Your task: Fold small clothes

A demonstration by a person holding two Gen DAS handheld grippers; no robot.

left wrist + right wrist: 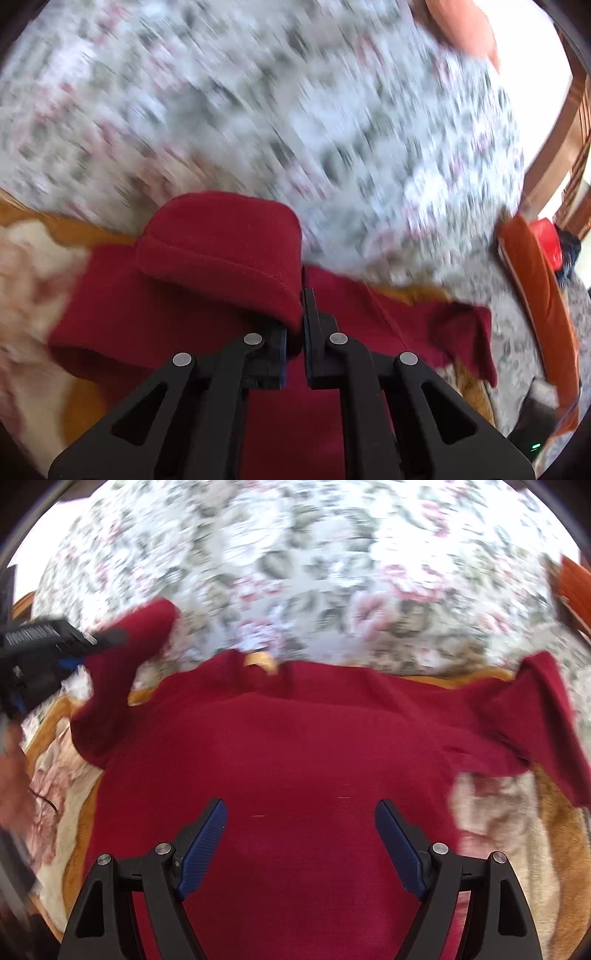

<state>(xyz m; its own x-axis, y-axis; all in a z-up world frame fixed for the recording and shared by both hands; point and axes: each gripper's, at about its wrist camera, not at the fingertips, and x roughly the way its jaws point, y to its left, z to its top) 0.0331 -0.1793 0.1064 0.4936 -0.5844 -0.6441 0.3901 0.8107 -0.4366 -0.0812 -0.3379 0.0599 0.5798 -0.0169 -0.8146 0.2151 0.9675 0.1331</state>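
Observation:
A small dark red sweater (295, 746) lies spread on a floral blanket, neck away from me, sleeves out to both sides. My left gripper (295, 325) is shut on the cuff of the left sleeve (221, 251) and holds it lifted over the sweater's body (295, 424). In the right wrist view the left gripper (92, 640) shows at the far left with that sleeve (147, 627) raised. My right gripper (300, 827) is open and empty, hovering over the lower middle of the sweater. The right sleeve (539, 716) lies flat, bent outwards.
The sweater rests on an orange-and-cream blanket (498, 830) over a floral bedspread (314, 572). An orange cushion (535, 295) and a red object (546, 236) lie at the right; wooden furniture (565, 147) stands beyond. Both views are motion-blurred.

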